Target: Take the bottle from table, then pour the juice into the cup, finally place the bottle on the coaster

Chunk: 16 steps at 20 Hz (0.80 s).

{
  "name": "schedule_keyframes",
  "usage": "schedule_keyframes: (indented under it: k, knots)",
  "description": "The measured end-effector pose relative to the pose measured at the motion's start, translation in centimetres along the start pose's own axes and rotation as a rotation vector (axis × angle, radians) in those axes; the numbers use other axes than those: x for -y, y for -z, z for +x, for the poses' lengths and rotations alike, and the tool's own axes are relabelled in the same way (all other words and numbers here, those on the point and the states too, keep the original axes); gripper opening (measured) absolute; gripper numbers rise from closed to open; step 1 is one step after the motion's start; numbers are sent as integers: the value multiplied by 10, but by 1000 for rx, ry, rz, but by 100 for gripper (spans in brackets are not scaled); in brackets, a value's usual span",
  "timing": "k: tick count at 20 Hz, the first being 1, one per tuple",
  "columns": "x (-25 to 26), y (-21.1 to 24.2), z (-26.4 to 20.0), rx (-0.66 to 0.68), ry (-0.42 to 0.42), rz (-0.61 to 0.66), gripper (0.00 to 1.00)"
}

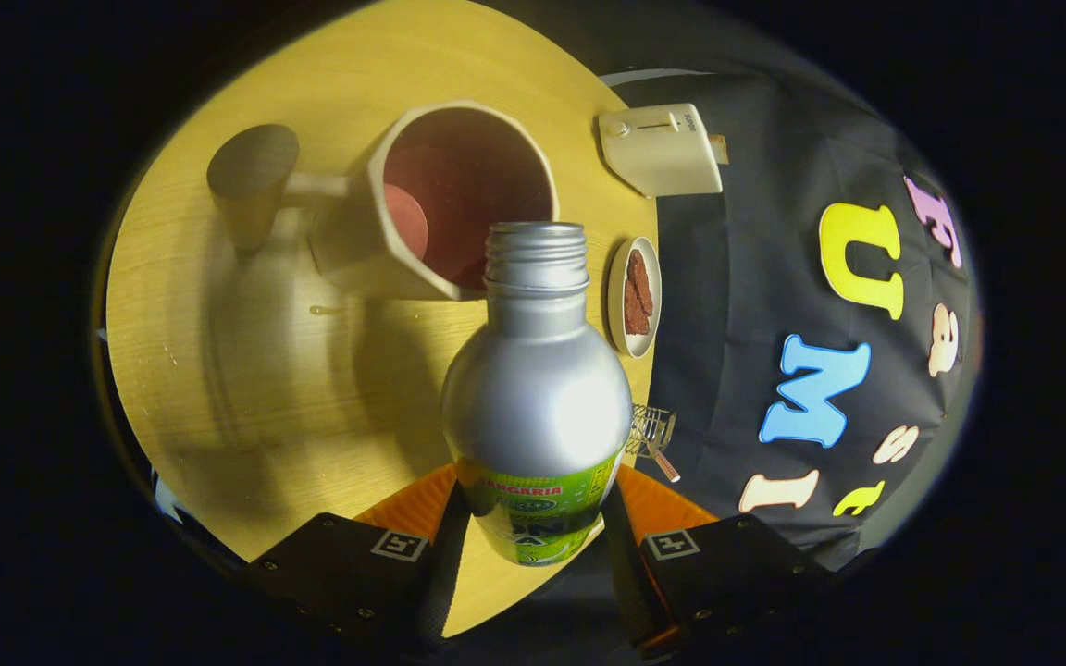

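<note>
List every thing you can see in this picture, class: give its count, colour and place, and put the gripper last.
bottle: 1, silver with green label, uncapped, between the fingers, mouth at the cup's rim
cup: 1, cream outside, reddish inside, with a handle, beyond the bottle
table: 1, light wood, under the cup
toaster: 1, cream, at the table's edge beside the cup
small dish: 1, white, holding brown pieces, beside the bottle's neck
small wire rack: 1, metal, beside the bottle's body
gripper: 1, fingers pressed on the bottle's lower body

Dim warm light; glare on bottle (538,407); soft shadows; fisheye-bent edges.
</note>
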State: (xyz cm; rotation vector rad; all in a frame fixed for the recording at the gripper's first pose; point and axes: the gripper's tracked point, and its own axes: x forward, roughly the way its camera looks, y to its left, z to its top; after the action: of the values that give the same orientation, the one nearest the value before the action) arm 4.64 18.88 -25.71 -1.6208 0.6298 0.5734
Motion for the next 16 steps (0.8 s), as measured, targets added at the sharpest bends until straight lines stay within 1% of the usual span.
schedule_keyframes:
  k: [8, 11, 16]
  knots:
    - [8, 9, -9, -49, 10, -86, 71]
    - [12, 10, -8, -60, 17, -142, 71]
    - [19, 7, -9, -68, 26, -190, 71]
